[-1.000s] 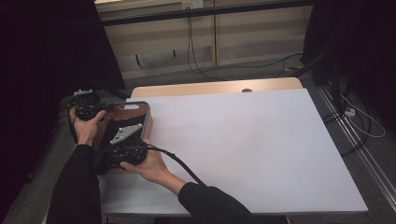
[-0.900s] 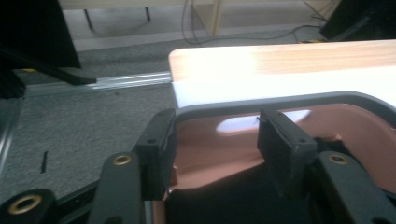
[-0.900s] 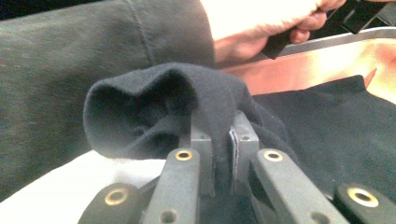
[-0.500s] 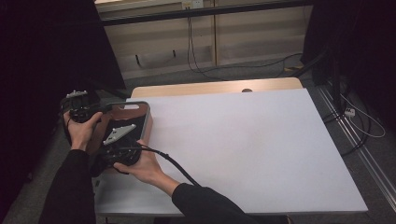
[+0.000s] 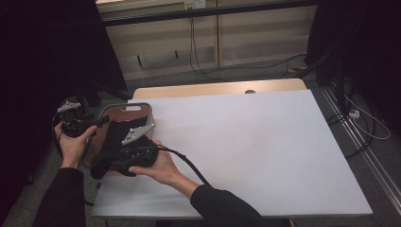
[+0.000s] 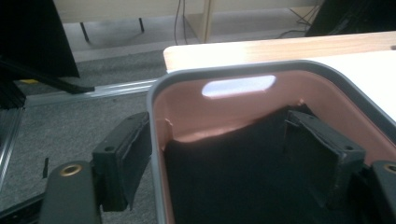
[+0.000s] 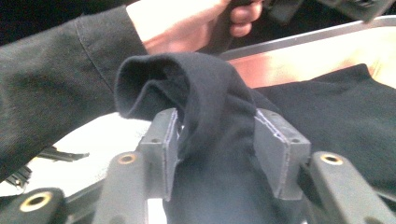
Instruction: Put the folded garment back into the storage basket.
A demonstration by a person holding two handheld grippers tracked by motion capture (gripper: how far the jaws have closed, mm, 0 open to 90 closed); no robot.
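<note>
A basket (image 5: 130,105) with a grey rim and a pinkish inside sits at the table's left edge, and a black cloth (image 5: 112,137) lies in it. My right gripper (image 5: 114,158) is at the basket's near side, shut on a bunched fold of the black cloth (image 7: 205,93), which bulges up between the pads of the right gripper (image 7: 217,126). My left gripper (image 5: 97,124) is at the basket's left side. In its own view the left gripper (image 6: 215,128) is open and straddles the basket rim (image 6: 156,140), one jaw outside, the other inside against the cloth (image 6: 224,182).
The white table top (image 5: 246,151) stretches right of the basket, with a wooden strip (image 5: 213,88) along its far edge. Grey floor, cables and a metal rail lie beyond. The left hand (image 7: 187,23) shows behind the cloth in the right gripper view.
The left gripper has drifted slightly left and nearer along the basket's side. The right gripper has stayed at the basket's near side with the cloth in its jaws.
</note>
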